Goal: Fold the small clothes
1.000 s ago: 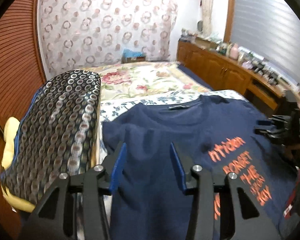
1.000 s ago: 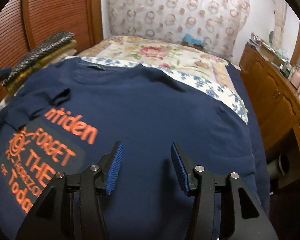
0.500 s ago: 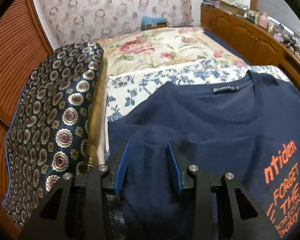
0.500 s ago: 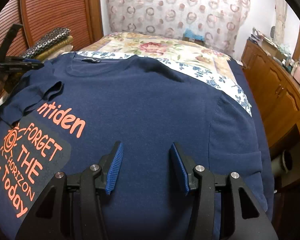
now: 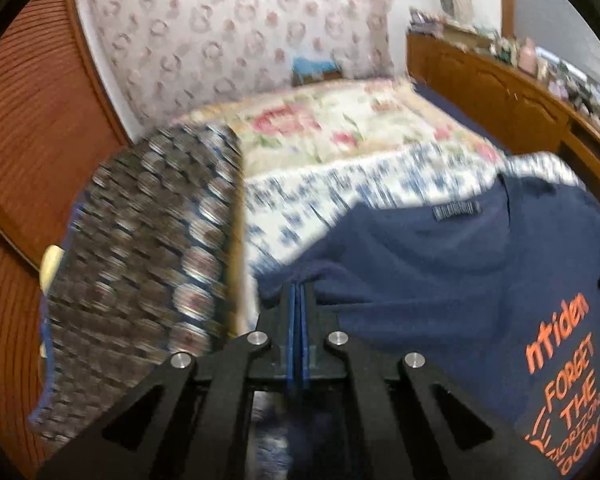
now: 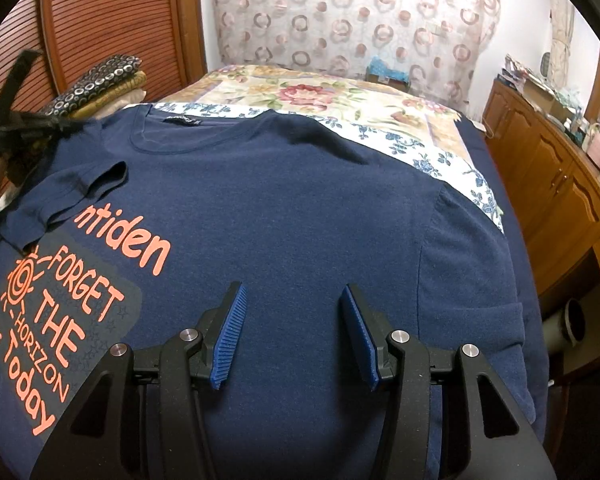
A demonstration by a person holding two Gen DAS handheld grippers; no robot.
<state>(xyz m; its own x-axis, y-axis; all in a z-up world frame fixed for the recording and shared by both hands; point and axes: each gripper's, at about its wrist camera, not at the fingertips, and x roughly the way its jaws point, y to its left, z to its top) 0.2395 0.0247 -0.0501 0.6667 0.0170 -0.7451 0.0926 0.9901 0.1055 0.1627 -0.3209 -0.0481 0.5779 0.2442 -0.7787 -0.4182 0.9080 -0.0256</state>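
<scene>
In the left wrist view, the left hand-held gripper (image 5: 299,292) is angled downward, its jaws just pressed together on the shoulder edge of the navy T-shirt (image 5: 440,276), which is spread on the bed (image 5: 340,136). In the right wrist view, the right hand-held gripper (image 6: 292,336) is held tilted down over the shirt, jaws spread, nothing pinched.

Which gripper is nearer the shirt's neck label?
Left. The left gripper is shut on the shirt at its shoulder edge, just beside the label. The right gripper hovers open over the lower body, well below it.
</scene>
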